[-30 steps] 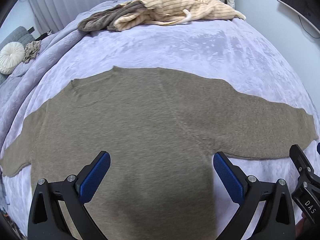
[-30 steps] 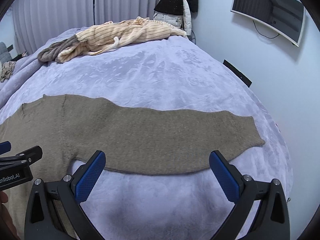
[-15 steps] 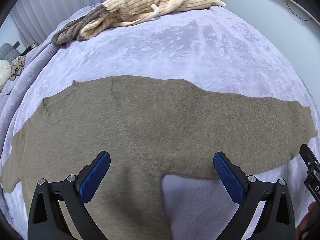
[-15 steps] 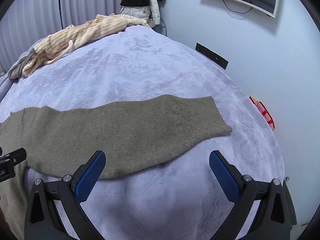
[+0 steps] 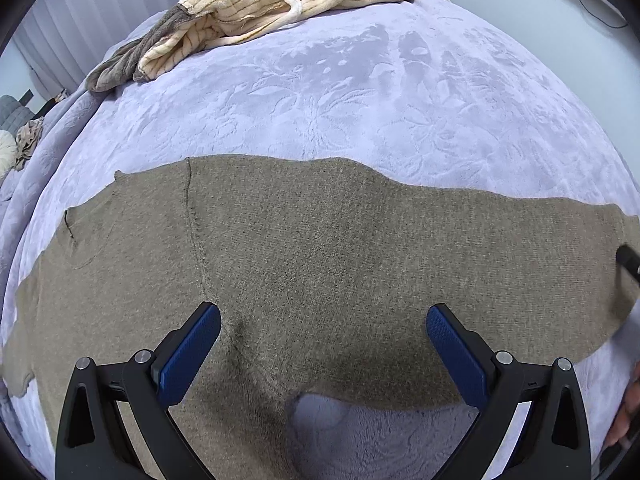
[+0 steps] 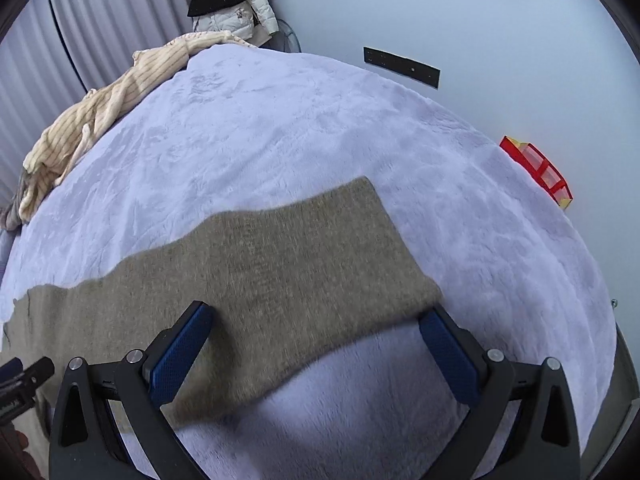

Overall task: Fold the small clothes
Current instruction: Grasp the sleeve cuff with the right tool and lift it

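The left gripper [image 5: 323, 344] hangs low over the armpit of the olive-brown sweater [image 5: 320, 248], its blue-padded jaws spread wide with nothing between them; the knit lies under both pads, and the bare bedspread shows in the notch below the sleeve seam. The right gripper [image 6: 314, 346] sits over the sweater's sleeve [image 6: 288, 264], jaws likewise wide apart and holding nothing: the left pad rests above the mid-sleeve and the right pad is just at the cuff's near corner, though whether it touches the knit cannot be told. The sweater lies flat on the lavender bedspread [image 5: 360, 92], body toward the left, one sleeve stretched out to the right and ending in a ribbed cuff [image 6: 372, 216] well short of the bed's edge. Beyond it the embossed cover is bare up to a crumpled cream striped garment [image 5: 288, 4] with a grey-brown piece beside it at the far side of the bed. Farther still, a pale puffer jacket [image 6: 236, 4] hangs before the pleated curtain, and a red plastic bin [image 6: 538, 170] stands off the bed's right edge.
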`<action>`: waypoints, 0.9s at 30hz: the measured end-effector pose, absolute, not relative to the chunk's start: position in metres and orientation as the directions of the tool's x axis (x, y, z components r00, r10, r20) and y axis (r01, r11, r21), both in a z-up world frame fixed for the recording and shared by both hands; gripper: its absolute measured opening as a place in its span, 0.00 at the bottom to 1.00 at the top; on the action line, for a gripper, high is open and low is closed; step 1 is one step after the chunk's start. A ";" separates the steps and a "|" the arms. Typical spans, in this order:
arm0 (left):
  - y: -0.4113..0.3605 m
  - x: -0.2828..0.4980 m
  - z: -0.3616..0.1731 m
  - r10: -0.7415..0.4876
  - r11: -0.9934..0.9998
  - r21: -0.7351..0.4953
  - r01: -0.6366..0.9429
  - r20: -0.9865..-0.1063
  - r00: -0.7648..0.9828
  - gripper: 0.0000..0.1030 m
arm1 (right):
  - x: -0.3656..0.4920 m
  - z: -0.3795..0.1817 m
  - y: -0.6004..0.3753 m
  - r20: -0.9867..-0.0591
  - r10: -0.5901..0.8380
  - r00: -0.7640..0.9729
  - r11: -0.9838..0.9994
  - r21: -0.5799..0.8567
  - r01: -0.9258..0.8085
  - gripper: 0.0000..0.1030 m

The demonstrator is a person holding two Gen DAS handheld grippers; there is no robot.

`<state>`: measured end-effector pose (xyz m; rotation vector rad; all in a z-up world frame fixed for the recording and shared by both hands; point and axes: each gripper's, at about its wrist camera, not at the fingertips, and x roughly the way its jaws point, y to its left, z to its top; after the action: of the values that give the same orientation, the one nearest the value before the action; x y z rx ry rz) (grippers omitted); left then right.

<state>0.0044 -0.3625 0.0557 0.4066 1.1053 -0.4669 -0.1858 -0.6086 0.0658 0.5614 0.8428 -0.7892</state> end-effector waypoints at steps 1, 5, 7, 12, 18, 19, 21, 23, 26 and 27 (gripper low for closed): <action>-0.363 0.005 0.054 -0.153 0.833 0.083 0.547 -0.916 0.372 1.00 | -0.183 0.067 -0.611 -0.814 -0.378 0.440 0.600 0.146 0.786 1.00; -0.363 0.007 0.049 -0.148 0.831 0.088 0.549 -0.917 0.371 1.00 | -0.177 0.067 -0.613 -0.798 -0.357 0.485 0.645 0.165 0.746 0.72; -0.364 0.007 0.047 -0.148 0.831 0.089 0.549 -0.916 0.372 1.00 | -0.175 0.067 -0.612 -0.798 -0.337 0.500 0.669 0.171 0.724 0.48; -0.365 0.009 0.045 -0.147 0.832 0.088 0.548 -0.917 0.370 1.00 | -0.185 0.074 -0.613 -0.768 -0.298 0.566 0.687 0.239 0.686 0.08; -0.362 0.013 0.045 -0.138 0.840 0.095 0.534 -0.914 0.381 1.00 | -0.202 0.092 -0.610 -0.717 -0.335 0.612 0.670 0.275 0.689 0.06; -0.359 0.015 0.046 -0.138 0.847 0.094 0.523 -0.912 0.387 1.00 | -0.207 0.097 -0.610 -0.707 -0.351 0.614 0.660 0.278 0.698 0.06; -0.355 0.022 0.044 -0.136 0.862 0.076 0.501 -0.918 0.373 1.00 | -0.214 0.102 -0.611 -0.703 -0.375 0.604 0.640 0.275 0.718 0.06; -0.355 0.028 0.035 -0.120 0.865 0.066 0.498 -0.935 0.333 1.00 | -0.214 0.101 -0.611 -0.714 -0.376 0.591 0.634 0.268 0.726 0.06; -0.361 0.029 0.026 -0.096 0.848 0.095 0.522 -0.940 0.326 1.00 | -0.207 0.093 -0.609 -0.744 -0.371 0.556 0.639 0.230 0.734 0.06; -0.362 0.030 0.026 -0.096 0.843 0.097 0.528 -0.940 0.326 1.00 | -0.206 0.092 -0.608 -0.750 -0.363 0.552 0.641 0.228 0.732 0.06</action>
<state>0.0296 -0.3615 0.0263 0.4262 1.1750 -0.4256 -0.2058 -0.6082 0.0922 0.5699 0.7239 -0.6907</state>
